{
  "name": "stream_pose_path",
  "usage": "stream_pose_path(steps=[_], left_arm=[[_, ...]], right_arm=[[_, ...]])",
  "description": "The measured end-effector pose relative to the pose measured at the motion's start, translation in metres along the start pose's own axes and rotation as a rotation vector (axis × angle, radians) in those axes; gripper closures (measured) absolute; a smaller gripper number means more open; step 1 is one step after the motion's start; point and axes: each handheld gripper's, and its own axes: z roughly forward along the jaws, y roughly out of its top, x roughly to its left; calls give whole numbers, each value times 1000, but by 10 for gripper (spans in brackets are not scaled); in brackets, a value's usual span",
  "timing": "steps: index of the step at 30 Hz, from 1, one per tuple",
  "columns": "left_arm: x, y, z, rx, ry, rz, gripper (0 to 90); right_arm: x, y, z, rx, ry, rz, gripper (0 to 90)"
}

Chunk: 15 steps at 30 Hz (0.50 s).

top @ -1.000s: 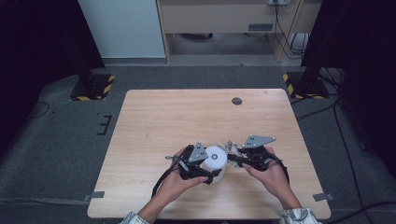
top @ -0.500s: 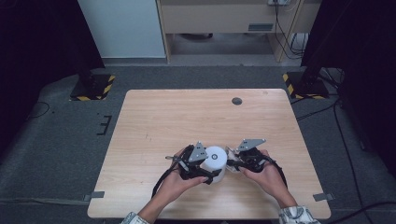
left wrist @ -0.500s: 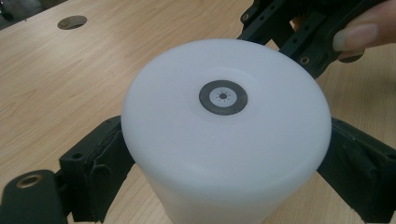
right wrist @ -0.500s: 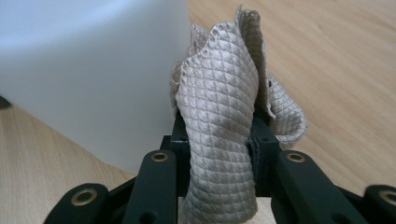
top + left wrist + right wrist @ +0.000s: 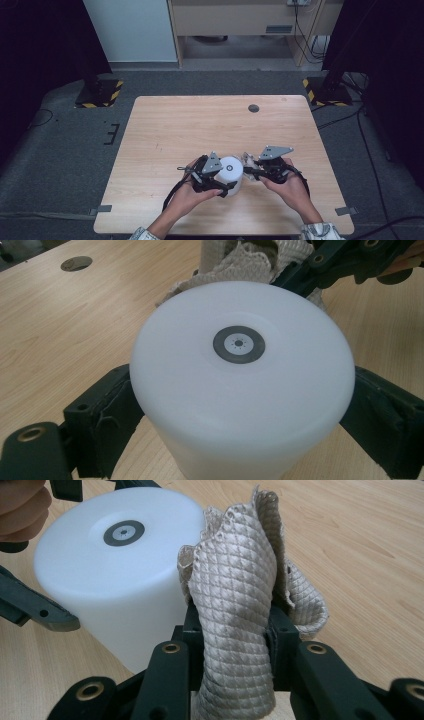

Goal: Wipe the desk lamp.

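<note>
A white cylinder point(image 5: 231, 170) with a small grey ring on its top stands on the wooden table point(image 5: 165, 125) near the front edge. My left gripper point(image 5: 223, 184) is shut on it, one jaw on each side of the cylinder point(image 5: 240, 375). My right gripper point(image 5: 249, 167) is shut on a beige quilted cloth point(image 5: 235, 605) that sticks up between its jaws. The cloth point(image 5: 248, 160) touches the right side of the cylinder point(image 5: 110, 560). In the left gripper view the cloth point(image 5: 240, 262) shows behind the cylinder, with the right gripper point(image 5: 295, 280) on it.
A small dark round disc point(image 5: 253, 108) lies at the far right of the table, also seen as a disc point(image 5: 76, 263) in the left gripper view. Yellow-black striped stand feet point(image 5: 100, 93) sit on the floor beyond the table's far corners.
The right gripper has moved left and nearer with the cloth, now against the cylinder's side. The left gripper and cylinder stay in place.
</note>
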Motion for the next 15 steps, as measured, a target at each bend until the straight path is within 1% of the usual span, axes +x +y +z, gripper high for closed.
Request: stream_pose_path(steps=[9, 12, 15], left_arm=[[0, 0, 0, 0, -1, 1, 80], [0, 0, 0, 1, -1, 1, 80], [0, 0, 0, 1, -1, 1, 80]], right_arm=[[-4, -12, 18, 91, 8, 9, 697], [-4, -15, 22, 110, 10, 12, 697], [-4, -16, 24, 117, 7, 11, 698]])
